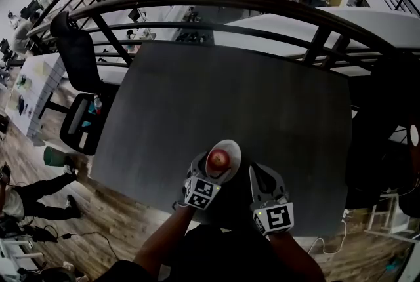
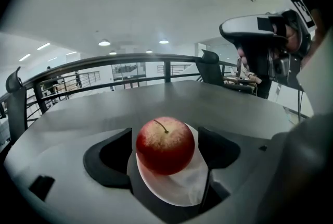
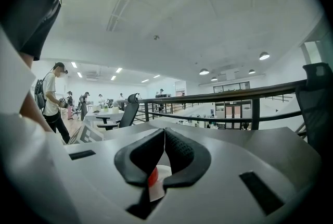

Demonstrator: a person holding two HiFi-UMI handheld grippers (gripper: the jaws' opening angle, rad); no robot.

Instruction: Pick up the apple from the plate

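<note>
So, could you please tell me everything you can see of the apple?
The apple is round and glossy red, with a yellowish speckled top and a short brown stem. It sits upright on a white plate on the grey table. It lies between the jaws of the open left tool, which flank it without visibly pressing.

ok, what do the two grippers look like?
Left gripper and right gripper match: light grey moulded shells and black curved claw pads, ribbed on the right one. Each carries a cube with black-and-white square markers. No cables visible.
</note>
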